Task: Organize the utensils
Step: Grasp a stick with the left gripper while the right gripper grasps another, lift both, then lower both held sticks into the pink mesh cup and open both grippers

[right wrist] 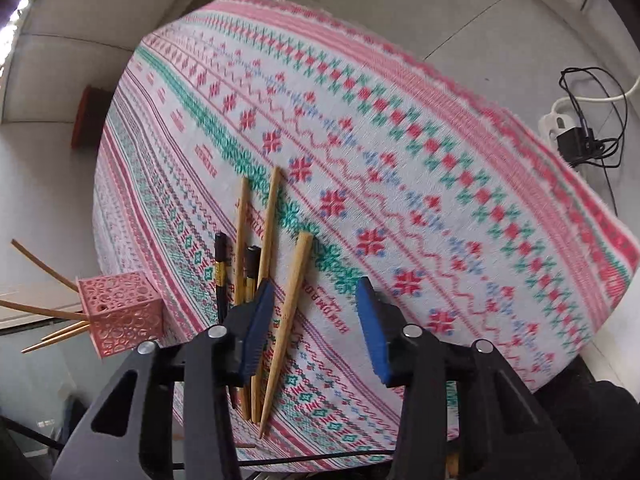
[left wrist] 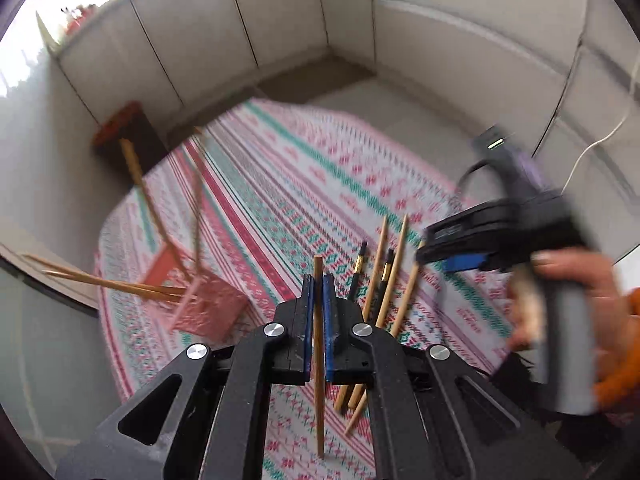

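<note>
The left gripper (left wrist: 318, 304) is closed on a single wooden chopstick (left wrist: 319, 360), which is clamped between the two blue pads (left wrist: 329, 320) and is held roughly upright, its upper end projecting just above the fingertips and its lower end hanging below the jaws over the patterned tablecloth (left wrist: 280, 184).

The right gripper (right wrist: 316, 320) is held wide open, and nothing is gripped between its blue pads (right wrist: 370, 320). One light wooden chopstick (right wrist: 290, 320) is seen in the gap between the jaws, lying flat on the tablecloth (right wrist: 400, 160).

A loose group of chopsticks (right wrist: 248, 256) lies just beside it on the cloth, partly hidden behind the left-hand finger; two wooden pieces and two dark ones with gold bands can be made out. The same group (left wrist: 384, 280) is seen in the left view, just right of the left gripper.

A pink perforated holder (right wrist: 120, 312) stands near the cloth's edge, well apart from the loose group. Several wooden chopsticks (right wrist: 40, 312) project from it. In the left view the holder (left wrist: 200, 304) is blurred.

The right gripper's body (left wrist: 520, 240) and the hand (left wrist: 576, 300) holding it are seen in the left view.
</note>
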{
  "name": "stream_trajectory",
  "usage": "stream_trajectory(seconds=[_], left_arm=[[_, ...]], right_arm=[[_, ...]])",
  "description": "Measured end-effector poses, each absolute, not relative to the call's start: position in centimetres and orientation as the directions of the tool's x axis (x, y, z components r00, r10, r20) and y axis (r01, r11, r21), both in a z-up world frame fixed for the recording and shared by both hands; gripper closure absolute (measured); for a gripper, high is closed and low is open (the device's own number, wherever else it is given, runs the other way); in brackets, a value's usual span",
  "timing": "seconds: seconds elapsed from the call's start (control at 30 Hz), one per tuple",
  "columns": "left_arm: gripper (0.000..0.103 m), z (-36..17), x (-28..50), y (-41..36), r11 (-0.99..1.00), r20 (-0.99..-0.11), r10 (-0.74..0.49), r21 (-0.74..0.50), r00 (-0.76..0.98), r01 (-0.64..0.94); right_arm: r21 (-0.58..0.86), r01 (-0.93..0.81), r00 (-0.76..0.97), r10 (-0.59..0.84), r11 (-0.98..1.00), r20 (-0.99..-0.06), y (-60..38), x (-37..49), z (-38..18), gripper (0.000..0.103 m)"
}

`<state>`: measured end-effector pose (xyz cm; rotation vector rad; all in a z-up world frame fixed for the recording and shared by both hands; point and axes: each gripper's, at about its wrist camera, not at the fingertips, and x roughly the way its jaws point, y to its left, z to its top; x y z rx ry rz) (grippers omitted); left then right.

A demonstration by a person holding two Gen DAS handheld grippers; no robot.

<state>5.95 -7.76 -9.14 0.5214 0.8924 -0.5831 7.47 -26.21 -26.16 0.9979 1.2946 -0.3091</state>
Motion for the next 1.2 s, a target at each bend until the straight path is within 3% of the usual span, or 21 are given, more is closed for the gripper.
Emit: stream_trajectory(seconds=[0.1,0.13,0.17,0.27,0.37,0.53,0.73,0.93,1.2], left_arm=[[0.099,-6.3,4.5,-6.5,0.731,-0.798,-0.284,0.18,0.532,0.659],[0.099,-5.6,4.3,-6.0,0.732,-0.79,-0.291,0.179,0.54,0.657],[0.099,-4.9,4.0,-5.6,0.736,-0.778,-0.3,0.179,0.552,0.653],[0.099,-2.7,2.9,-4.4,0.756,-0.739,-0.326,0.171,0.59,0.632],[0.099,-1.3,3.0,-3.3,0.781,-0.699,-0.36,0.137,0.618,0.61],[0.099,1.4,2.9,-0.8,0.819,-0.633,-0.405,0.07,0.66,0.57],[0.099,4.1,2.6,1.9,0.852,-0.581,-0.407,0.037,0.705,0.522],[0.099,7.5,1.3,4.5,0.886,-0.494,-0.394,0.019,0.775,0.463],[0.099,10.3,2.9,6.2,0.935,-0.387,-0.347,-0.073,0.854,0.346]], right_arm=[[0.383,0.695,0.276,0.265,0.609,-0.924,-24.5,8.6,-26.2,0.063],[0.361,0.684,0.275,0.234,0.634,-0.932,-23.7,9.0,-26.0,0.071],[0.341,0.675,0.254,0.228,0.654,-0.94,-23.1,9.4,-26.4,0.089],[0.296,0.665,0.263,0.156,0.686,-0.952,-22.1,9.7,-26.0,0.094],[0.339,0.662,0.307,0.171,0.668,-0.936,-22.3,9.4,-25.7,0.095],[0.385,0.586,0.417,0.142,0.713,-0.898,-22.9,7.3,-20.4,0.095],[0.433,0.389,0.656,0.085,0.813,-0.75,-22.1,3.4,-8.0,0.095],[0.465,0.195,0.859,0.079,0.863,-0.506,-20.8,-0.6,3.8,0.095],[0.5,0.03,0.926,0.164,0.866,-0.34,-19.0,0.7,11.6,0.095]])
